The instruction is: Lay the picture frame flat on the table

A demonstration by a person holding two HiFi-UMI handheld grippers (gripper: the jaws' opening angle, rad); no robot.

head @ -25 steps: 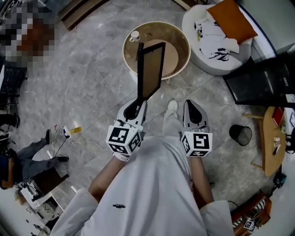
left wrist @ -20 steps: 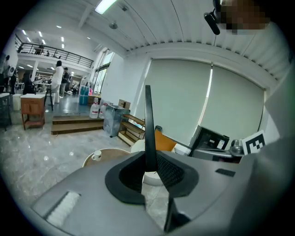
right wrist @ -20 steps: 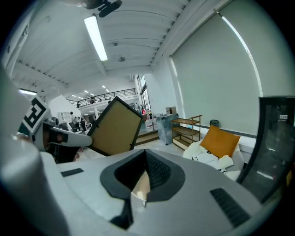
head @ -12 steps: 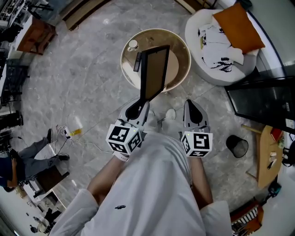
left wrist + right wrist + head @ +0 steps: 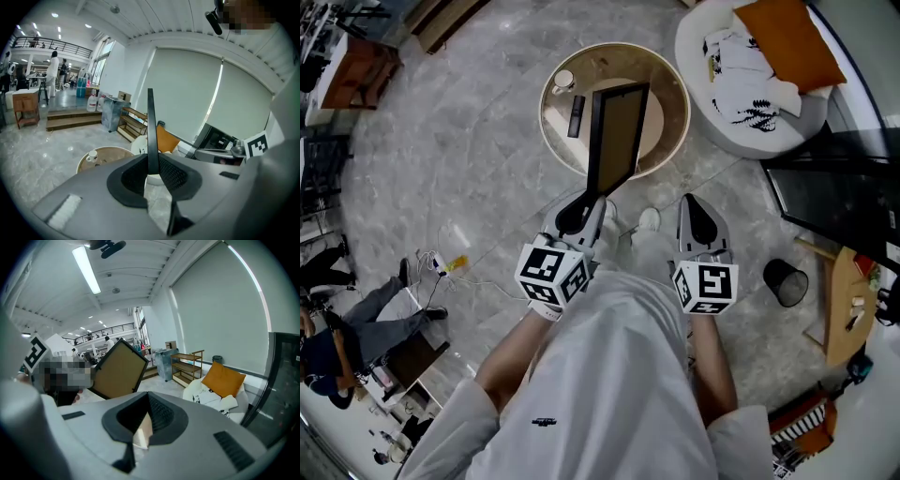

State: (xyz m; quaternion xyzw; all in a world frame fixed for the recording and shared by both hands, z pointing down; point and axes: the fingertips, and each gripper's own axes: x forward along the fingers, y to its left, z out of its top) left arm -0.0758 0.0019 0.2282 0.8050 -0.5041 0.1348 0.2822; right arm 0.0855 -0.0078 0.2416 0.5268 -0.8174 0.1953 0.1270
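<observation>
Gray stone floor point(image 5: 478, 141). The left claw point(image 5: 598, 201) reaches forward, pinching a thin black picture frame point(image 5: 619, 131) upright; the right claw point(image 5: 689, 199) is closed, empty.

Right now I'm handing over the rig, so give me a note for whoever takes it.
Left gripper: shut on the lower edge of the picture frame, which is held up in the air, not lying flat.
Right gripper: jaws together, empty, beside the left.
Round table: ahead, with a cup on it.
Done: frame is in hand.
Left: lay it flat on the table, clear of the cup.
</observation>
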